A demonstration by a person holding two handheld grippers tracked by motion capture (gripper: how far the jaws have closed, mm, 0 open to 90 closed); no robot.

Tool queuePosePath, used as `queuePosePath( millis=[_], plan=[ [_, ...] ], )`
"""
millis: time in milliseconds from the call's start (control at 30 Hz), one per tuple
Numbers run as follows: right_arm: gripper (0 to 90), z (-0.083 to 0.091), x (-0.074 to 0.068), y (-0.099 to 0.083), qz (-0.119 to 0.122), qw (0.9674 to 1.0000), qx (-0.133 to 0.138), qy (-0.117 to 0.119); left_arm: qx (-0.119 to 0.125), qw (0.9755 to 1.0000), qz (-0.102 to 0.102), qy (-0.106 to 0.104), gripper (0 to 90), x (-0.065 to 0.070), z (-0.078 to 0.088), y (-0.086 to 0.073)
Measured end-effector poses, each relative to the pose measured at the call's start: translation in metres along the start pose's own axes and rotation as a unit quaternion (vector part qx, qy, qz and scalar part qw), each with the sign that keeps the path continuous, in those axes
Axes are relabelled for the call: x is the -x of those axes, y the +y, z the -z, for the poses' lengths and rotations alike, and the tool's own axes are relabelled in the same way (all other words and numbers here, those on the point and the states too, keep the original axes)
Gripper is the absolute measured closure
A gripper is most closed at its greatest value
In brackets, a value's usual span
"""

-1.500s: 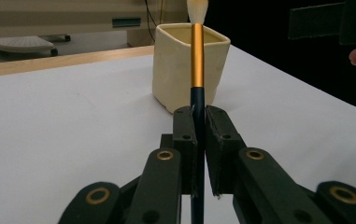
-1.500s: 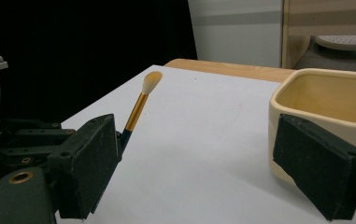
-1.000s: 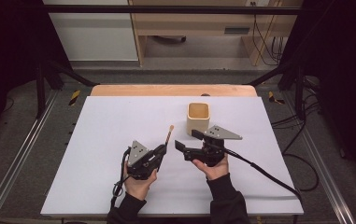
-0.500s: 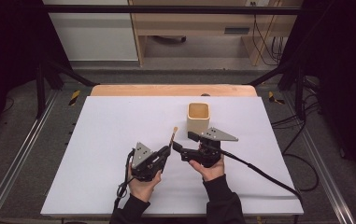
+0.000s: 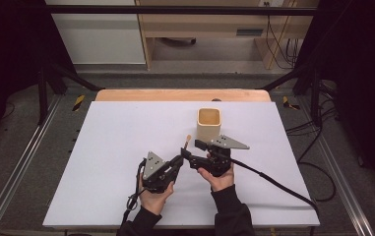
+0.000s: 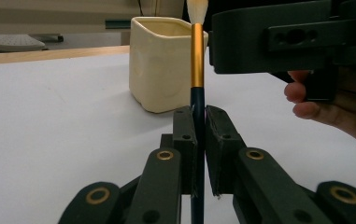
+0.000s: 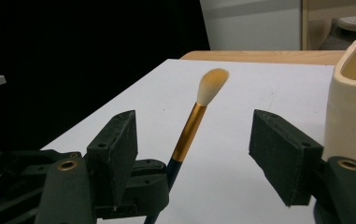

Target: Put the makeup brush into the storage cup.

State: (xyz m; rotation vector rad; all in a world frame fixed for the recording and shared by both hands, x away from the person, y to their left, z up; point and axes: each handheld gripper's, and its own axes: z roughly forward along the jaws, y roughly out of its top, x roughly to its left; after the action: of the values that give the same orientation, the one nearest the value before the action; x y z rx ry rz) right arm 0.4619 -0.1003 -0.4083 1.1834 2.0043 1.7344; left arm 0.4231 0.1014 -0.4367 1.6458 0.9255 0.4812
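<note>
The left tongs [image 6: 199, 135] are clamped on the dark blue handle of a slim make-up brush [image 6: 197, 60] with a gold ferrule and pale, orange-tipped bristles; the brush rises from between the pads with its bristles pointing toward the far edge of the bench [image 5: 126, 128]; the right tongs [image 7: 194, 154] stand apart on either side of the brush's ferrule without touching it, and their jaws have just been closing in on it; in the high view the left tongs [image 5: 179, 161] and right tongs [image 5: 189, 158] meet just nearer the front edge than the centre of the white-covered bench, each held in one of the person's hands; the brush tip [image 5: 188, 139] pokes out beyond them; just beyond, toward the far right part of the bench, a cream square ceramic cup [image 5: 208, 124] stands upright with its mouth open, near the brush tip but apart from it.
</note>
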Motion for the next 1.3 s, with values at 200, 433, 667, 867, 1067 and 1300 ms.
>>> queuePosePath(
  millis=[200, 433, 667, 867, 1067, 1300],
  plan=[
    [38.8, -0.0021, -0.0003, -0.0023, -0.009, 0.9999, -0.003, -0.004, 0.001, 1.0000, -0.002, 0.003, 82.6, 0.0039, -0.0015, -0.0013],
    [45.0, -0.0053, -0.0012, -0.0059, -0.022, 0.9997, -0.007, -0.005, -0.001, 1.0000, 0.001, 0.005, 82.7, 0.0056, -0.0023, -0.0019],
    [52.4, -0.0070, -0.0020, -0.0081, -0.034, 0.9994, -0.007, -0.001, -0.003, 1.0000, 0.001, 0.006, 82.6, 0.0072, -0.0037, -0.0028],
    [59.1, -0.0076, -0.0025, -0.0083, -0.045, 0.9990, -0.007, 0.001, -0.006, 1.0000, -0.001, 0.006, 82.7, 0.0082, -0.0051, -0.0032],
    [65.7, -0.0083, -0.0022, -0.0085, -0.055, 0.9984, -0.012, 0.004, -0.006, 1.0000, -0.001, 0.007, 82.7, 0.0083, -0.0048, -0.0023],
    [72.0, -0.0096, -0.0017, -0.0095, -0.062, 0.9979, -0.016, 0.007, -0.007, 0.9999, -0.004, 0.008, 82.7, 0.0087, -0.0048, -0.0025]
  ],
)
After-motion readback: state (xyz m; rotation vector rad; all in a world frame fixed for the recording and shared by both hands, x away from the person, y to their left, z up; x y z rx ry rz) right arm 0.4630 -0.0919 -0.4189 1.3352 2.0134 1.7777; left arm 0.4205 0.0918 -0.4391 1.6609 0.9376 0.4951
